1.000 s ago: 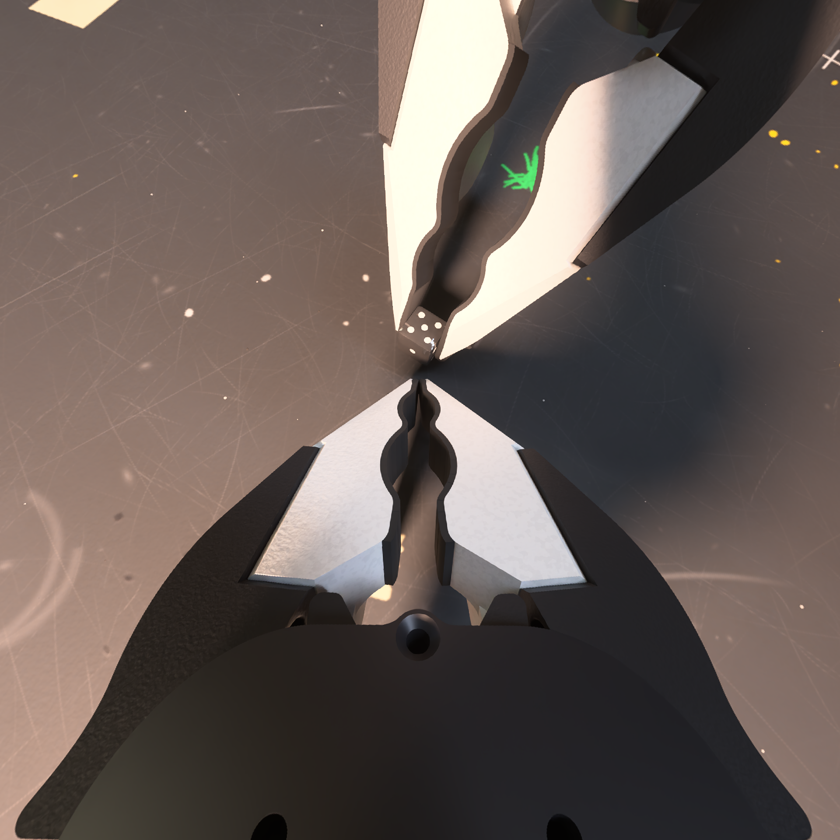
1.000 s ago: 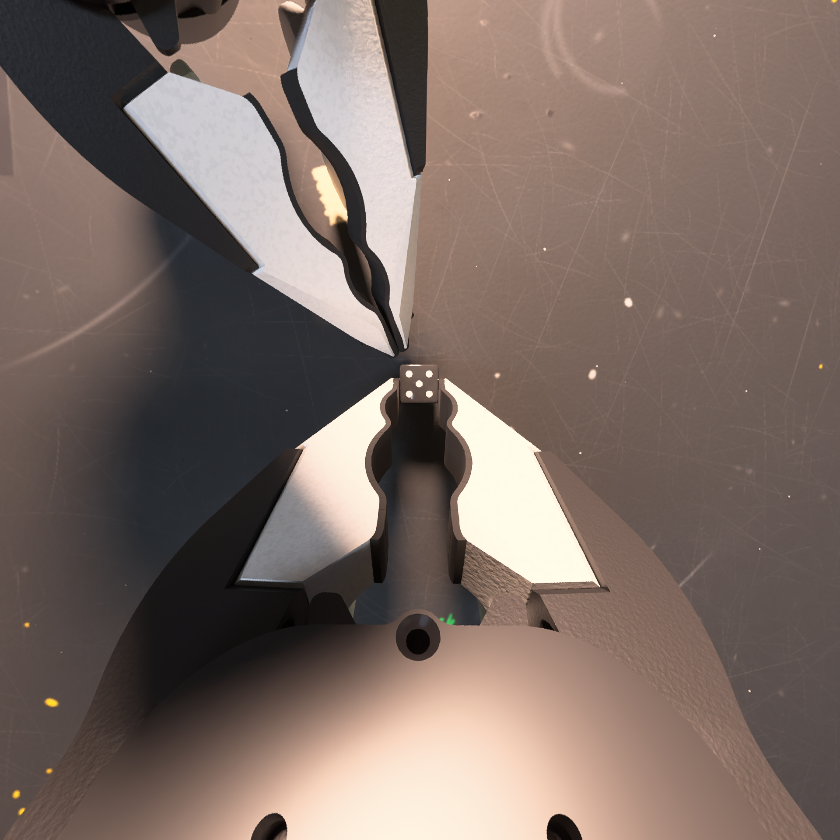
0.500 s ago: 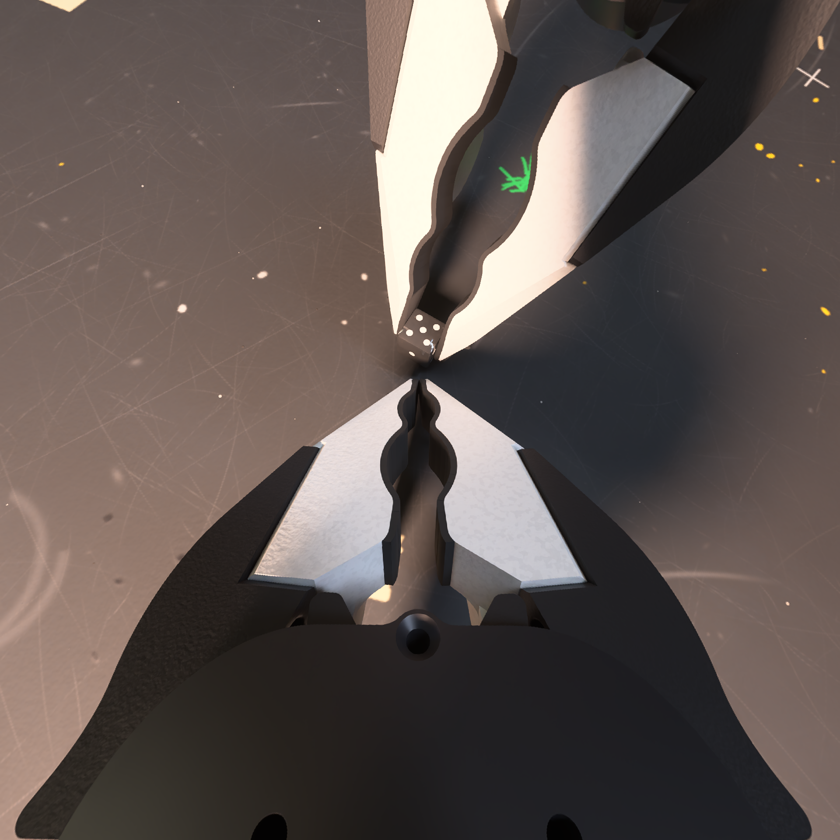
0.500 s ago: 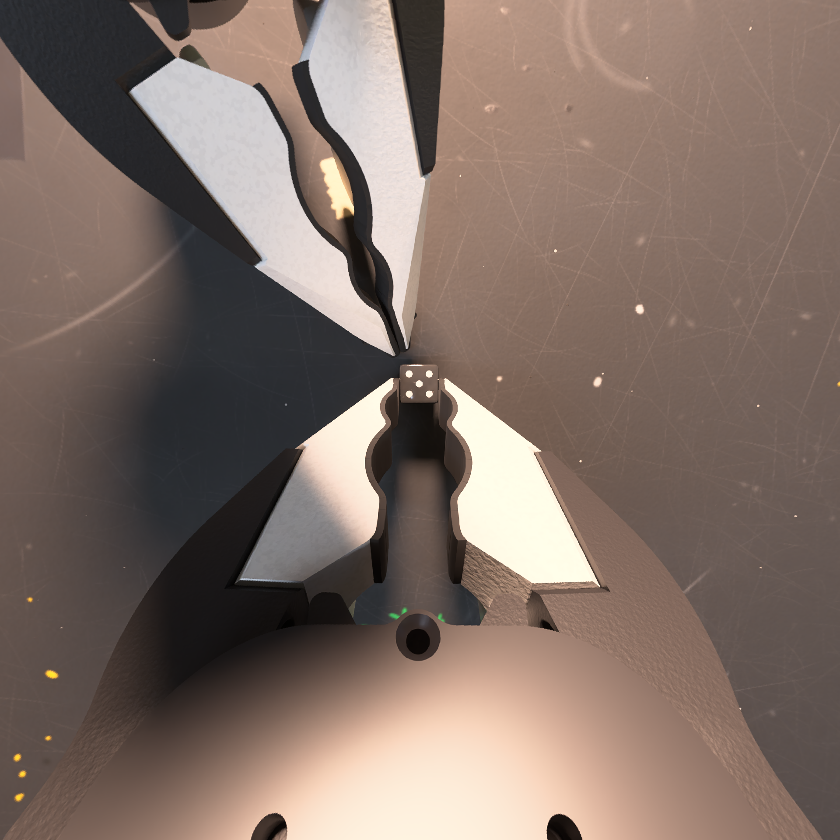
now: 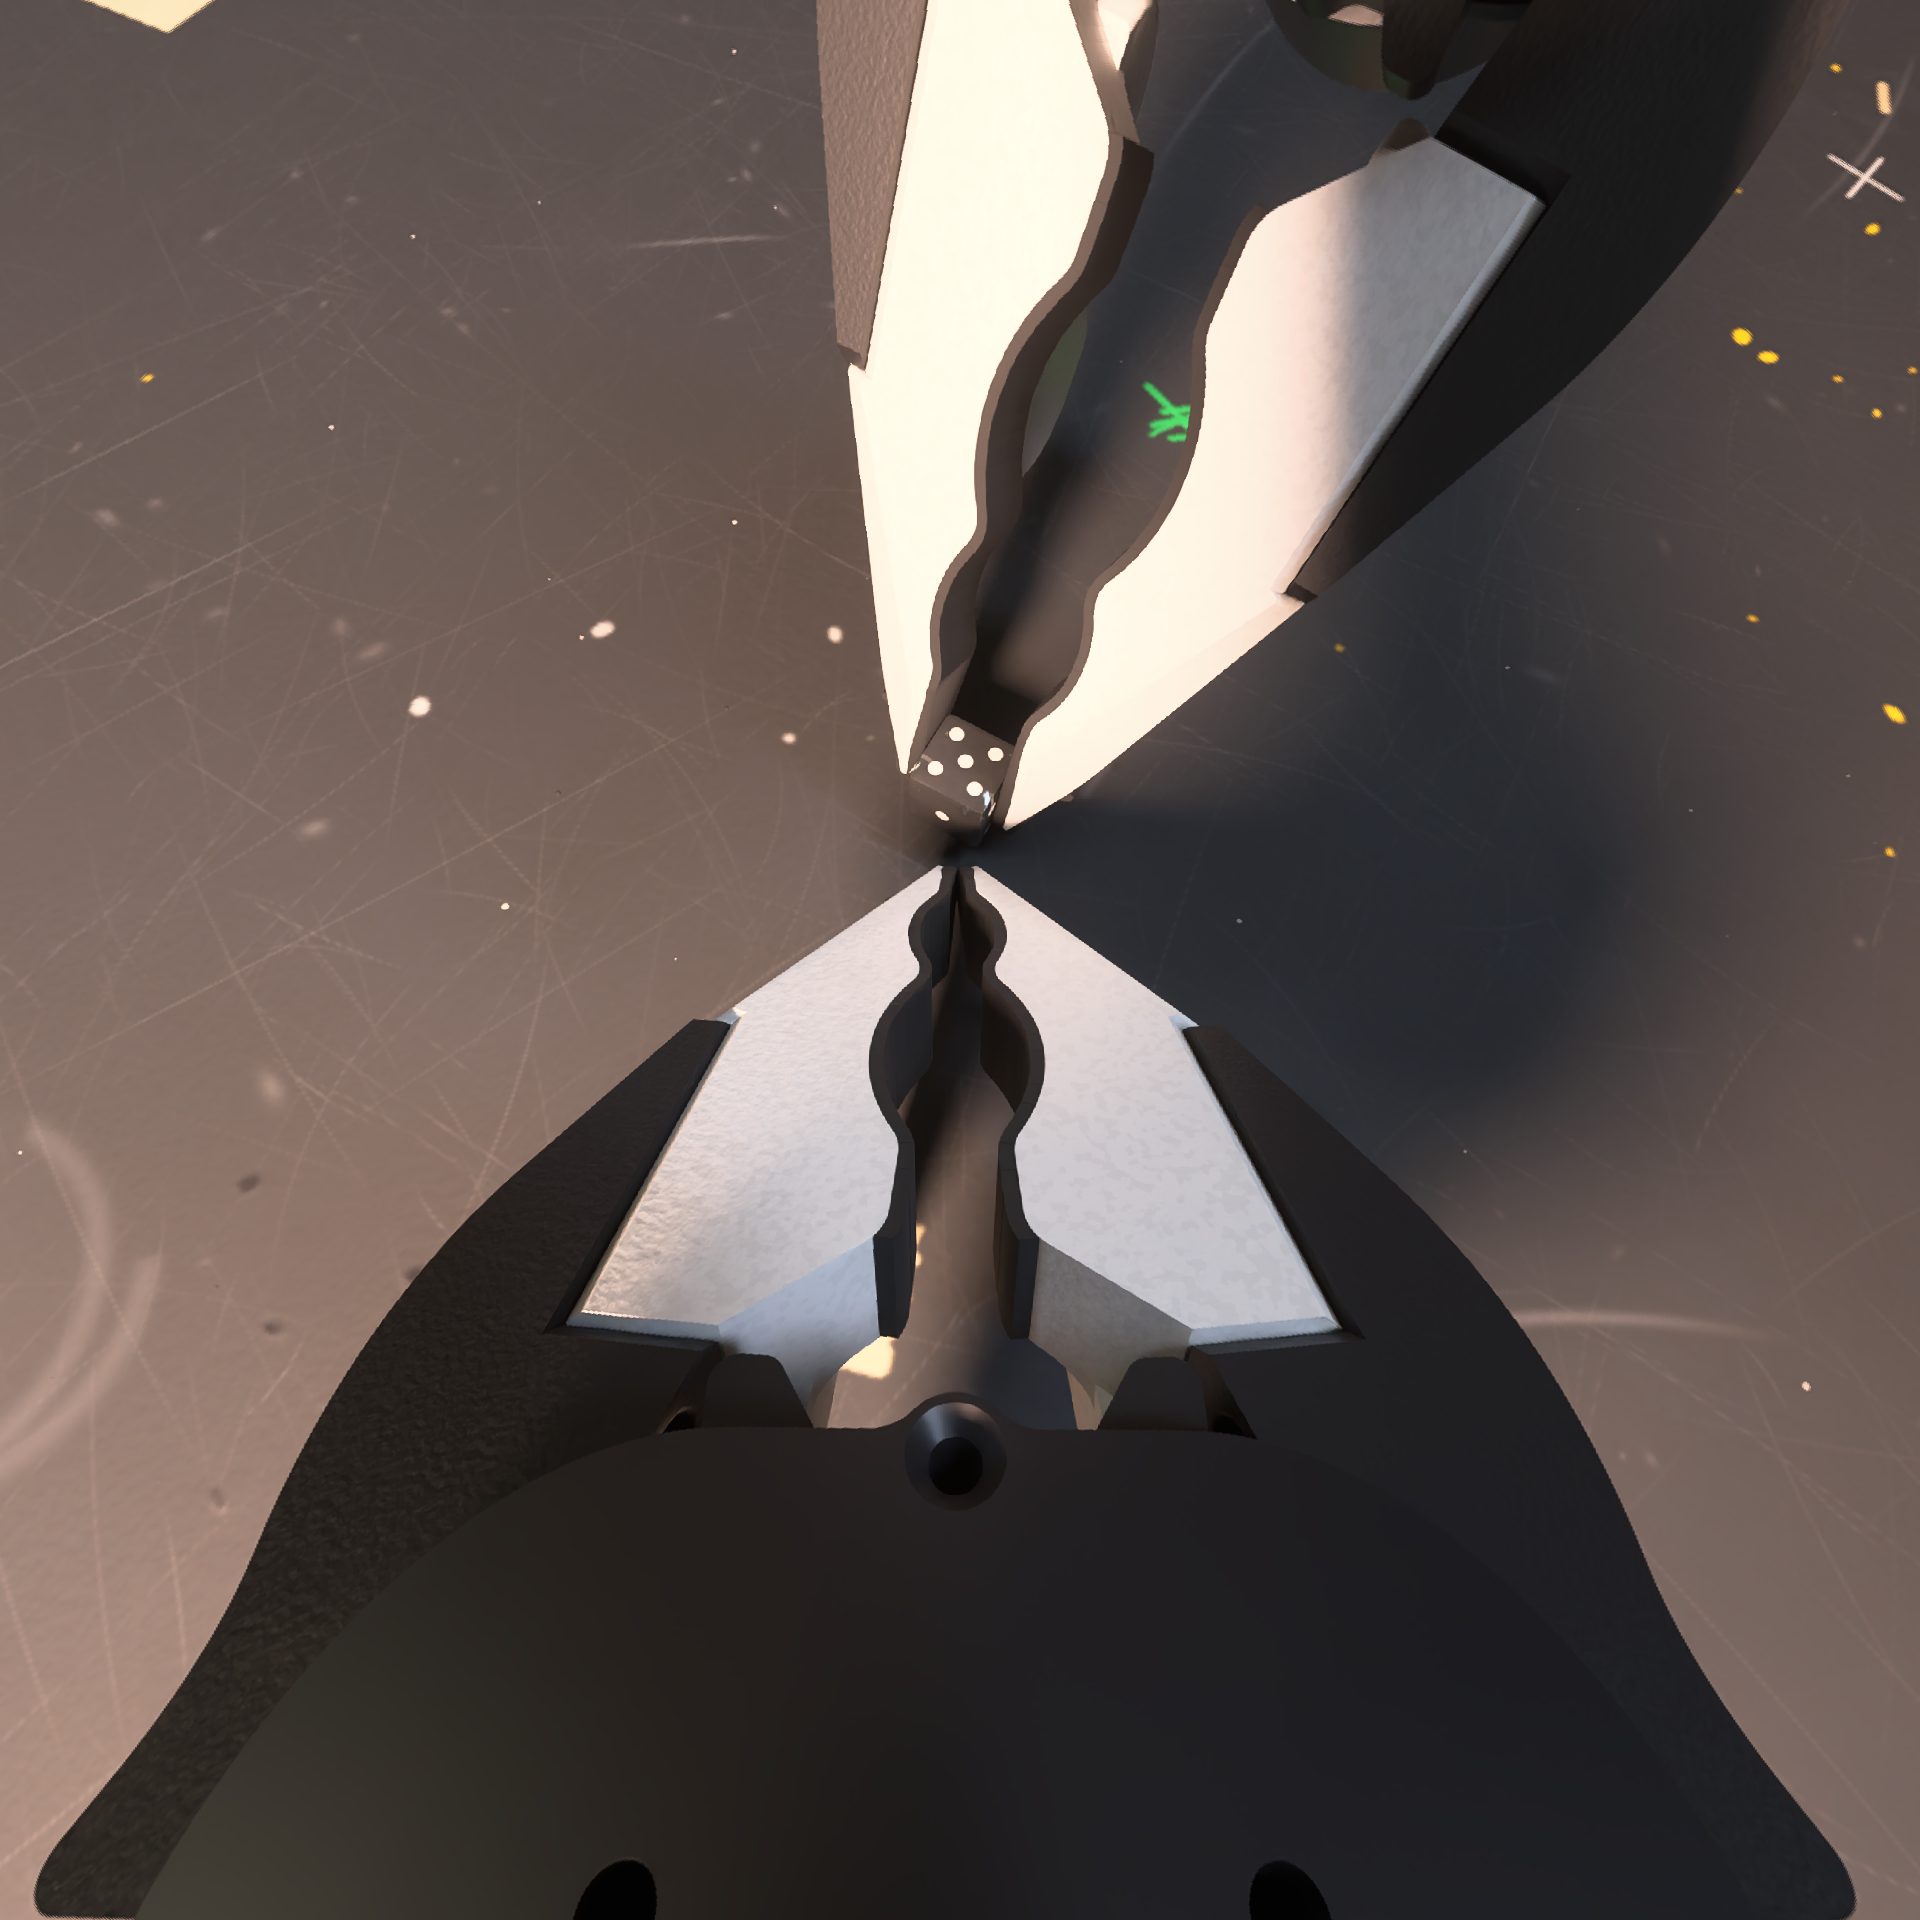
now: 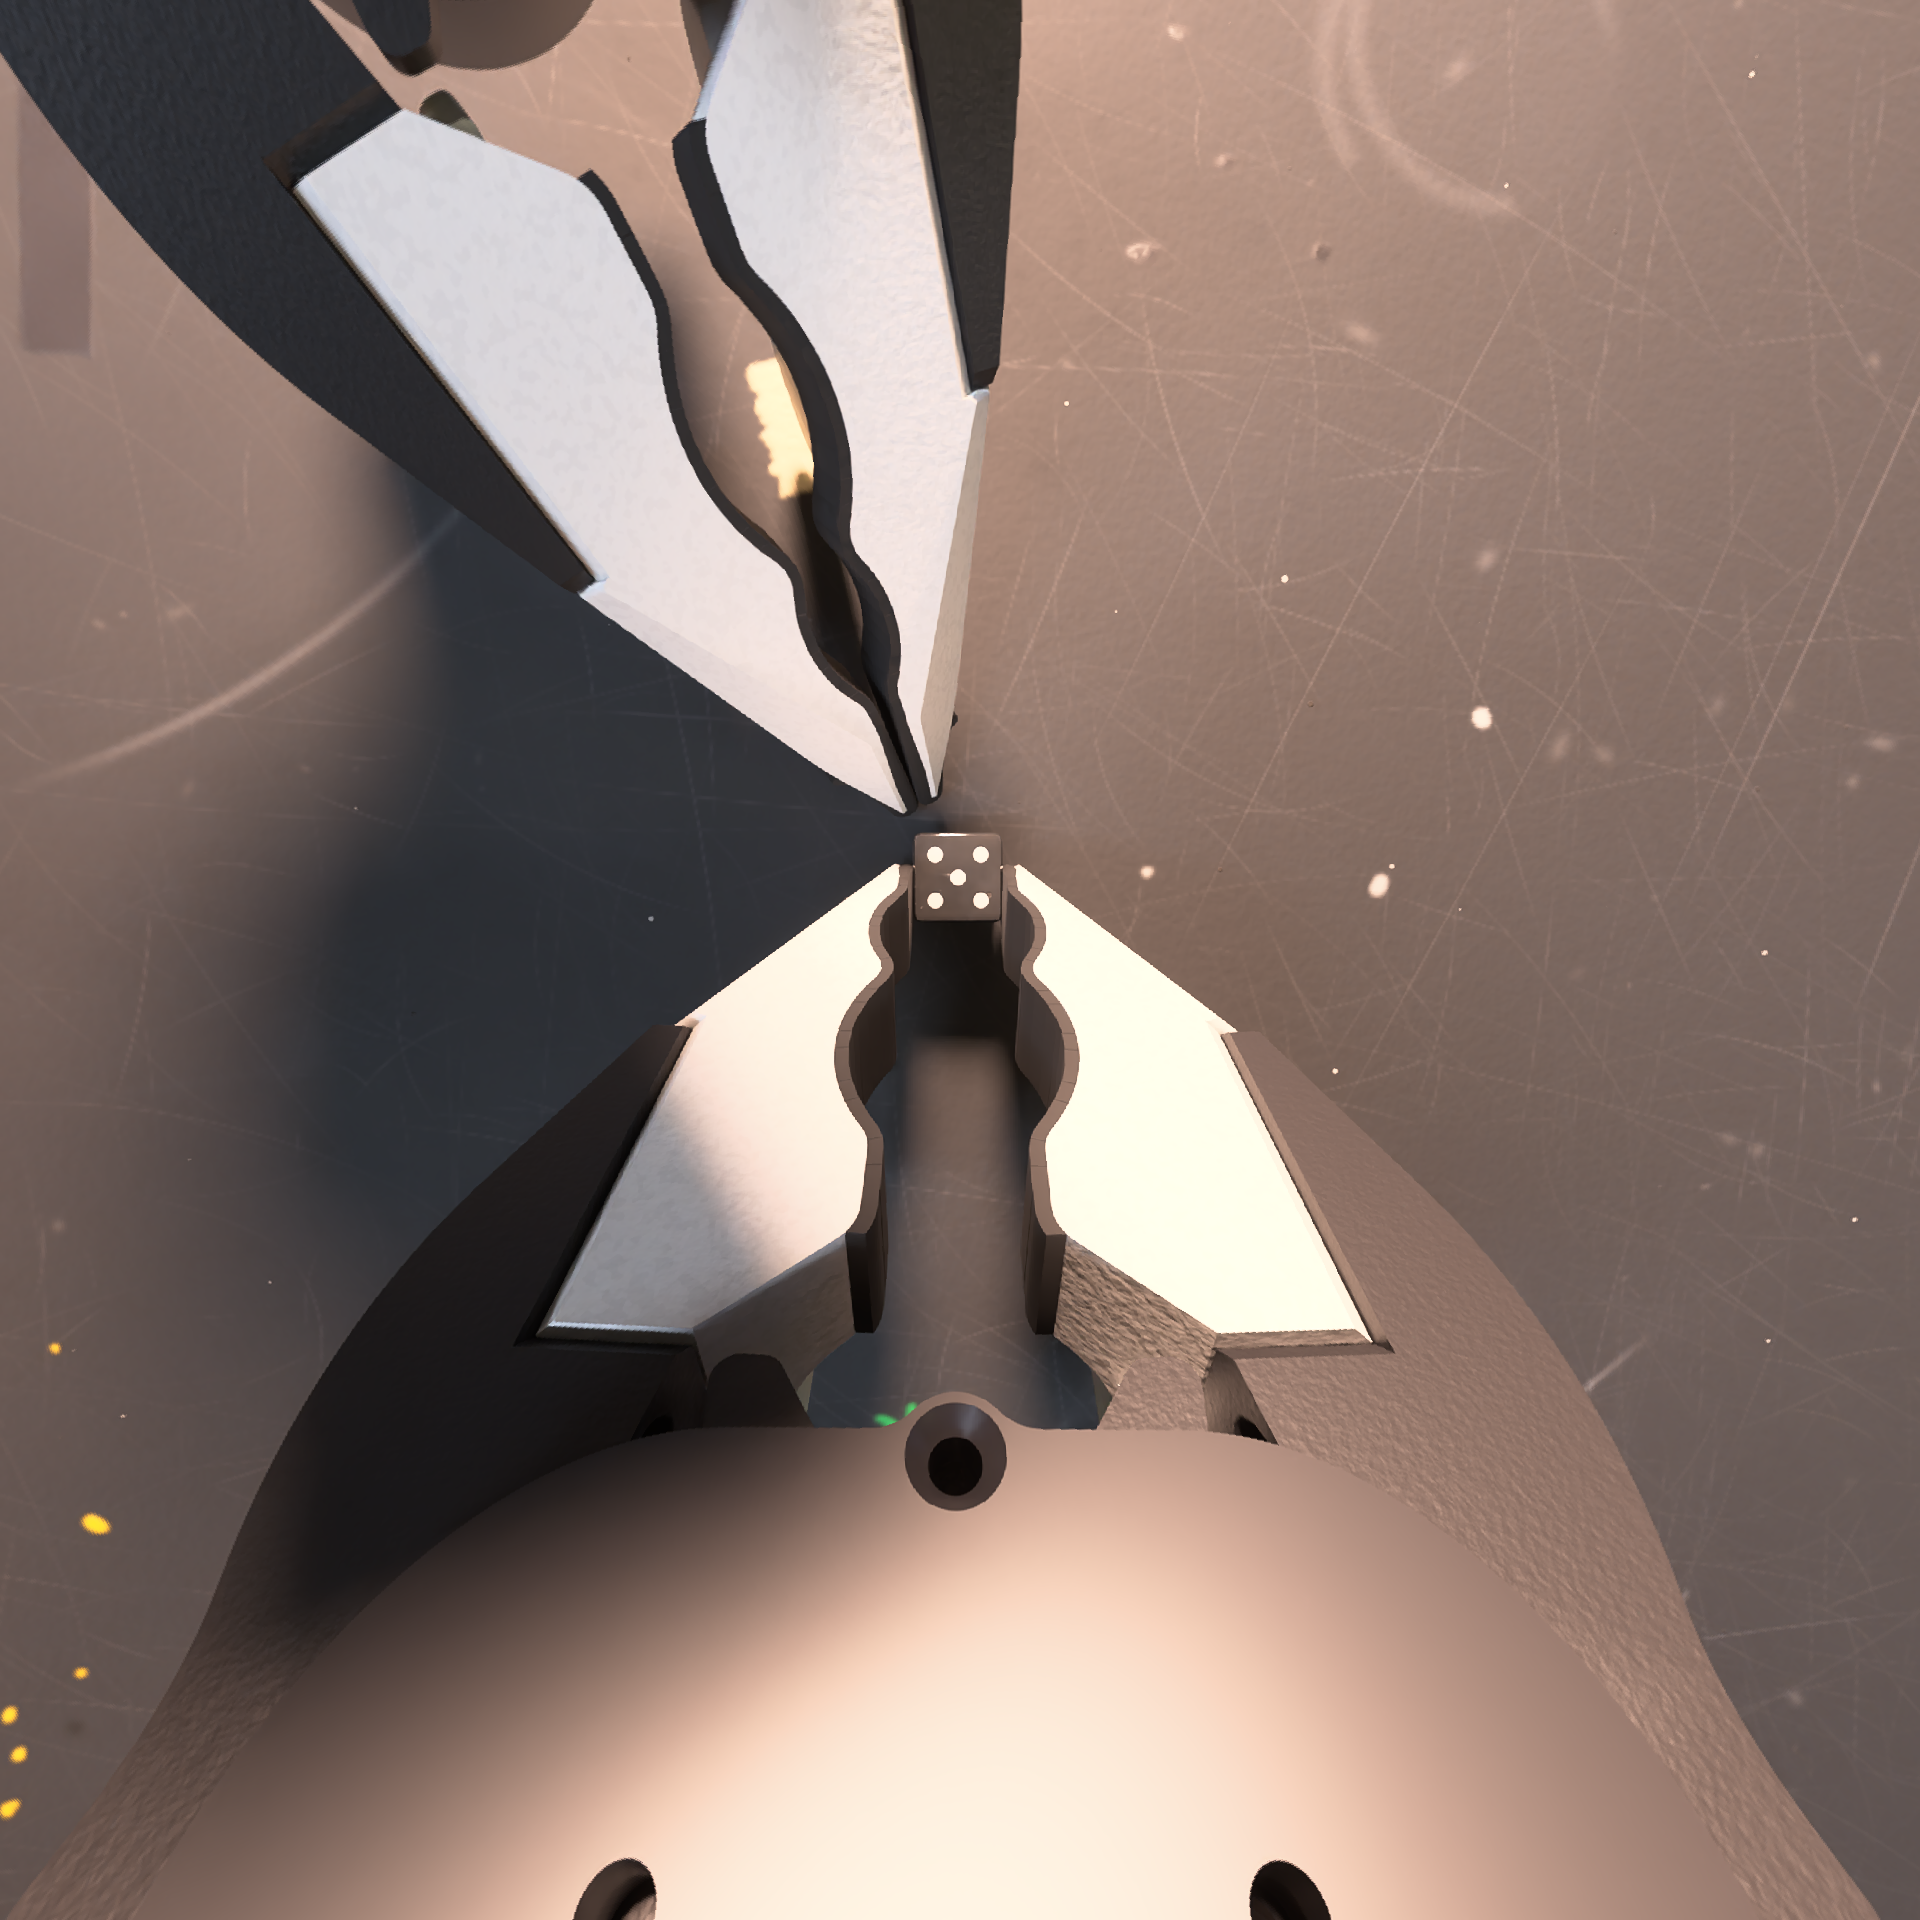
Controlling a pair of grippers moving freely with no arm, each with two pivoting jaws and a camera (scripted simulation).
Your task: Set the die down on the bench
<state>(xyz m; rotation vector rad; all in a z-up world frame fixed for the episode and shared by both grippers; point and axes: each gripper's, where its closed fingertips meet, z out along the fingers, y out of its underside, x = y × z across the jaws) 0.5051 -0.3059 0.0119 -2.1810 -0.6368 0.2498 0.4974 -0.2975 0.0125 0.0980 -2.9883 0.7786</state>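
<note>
Two grippers meet tip to tip: right gripper [image 6: 957,891] still pinches the die [image 6: 957,878] — unchanged, unreleased — while left gripper [image 5: 957,875] stays closed, empty, just beyond, above the bench [image 5: 416,520].

All around lies one flat brown surface [image 5: 395,436], dull and worn, crossed everywhere by fine pale scratches. Faint curved ring marks [image 6: 1423,156] show on it, along with scattered white flecks [image 5: 419,708] and small yellow specks [image 5: 1756,348]. Warm light falls from one side, and a broad soft shadow [image 5: 1455,935] darkens part of the surface.
</note>
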